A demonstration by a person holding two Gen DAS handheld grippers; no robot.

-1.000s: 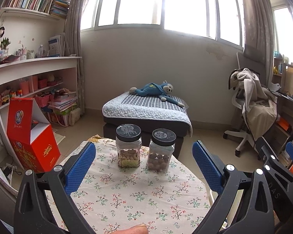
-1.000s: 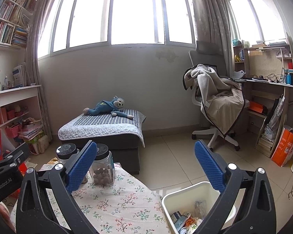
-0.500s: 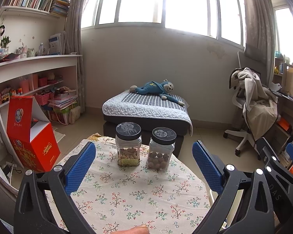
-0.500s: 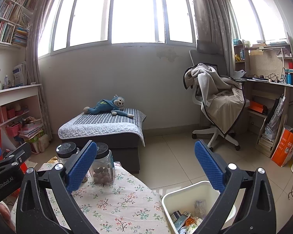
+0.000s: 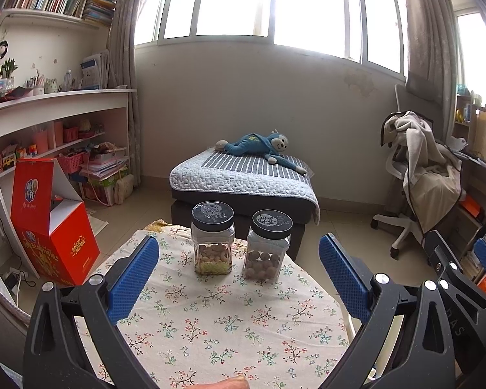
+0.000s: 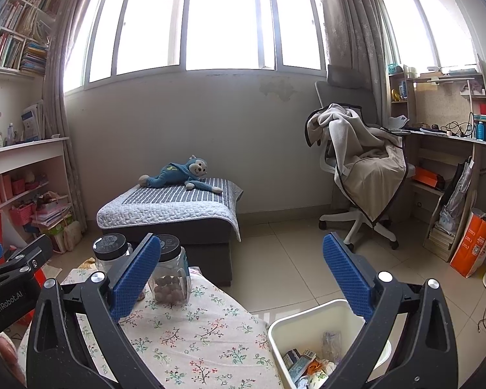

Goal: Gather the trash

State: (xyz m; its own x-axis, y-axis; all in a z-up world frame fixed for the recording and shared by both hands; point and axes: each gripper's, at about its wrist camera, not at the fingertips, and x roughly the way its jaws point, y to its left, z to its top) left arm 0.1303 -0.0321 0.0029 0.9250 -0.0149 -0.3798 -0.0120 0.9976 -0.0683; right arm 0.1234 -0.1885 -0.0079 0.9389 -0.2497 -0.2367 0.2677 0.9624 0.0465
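**Table clear of litter, bin already holding the trash**

A bedroom with a wide bright window and a low bed (image 5: 243, 178) carrying a blue plush monkey (image 5: 259, 146) forms the backdrop; nearest the cameras stands the round table (image 5: 226, 330) under a floral cloth, the landmark for everything else. Across the last second almost nothing shifts: both views sit framed as they were a moment ago, the jars in the same spots, the fingers at the same spread. I judge this a pause at or near the end of the collecting, not a reach.

Just beside the table's right edge, lower than its top, stands the white bin (image 6: 307, 324); wrappers and small packets (image 6: 307, 359) lie in it. On the table's far side two lidded jars stand upright and close together, the nut jar (image 5: 213, 240) on the left and the ball-snack jar (image 5: 269, 246) on the right. No loose trash shows on the cloth.

The left gripper (image 5: 239, 272) hovers above the table's near part, fingers wide apart, holding nothing. The right gripper (image 6: 243, 269) hangs over the table's right edge and the bin, fingers likewise spread and empty.
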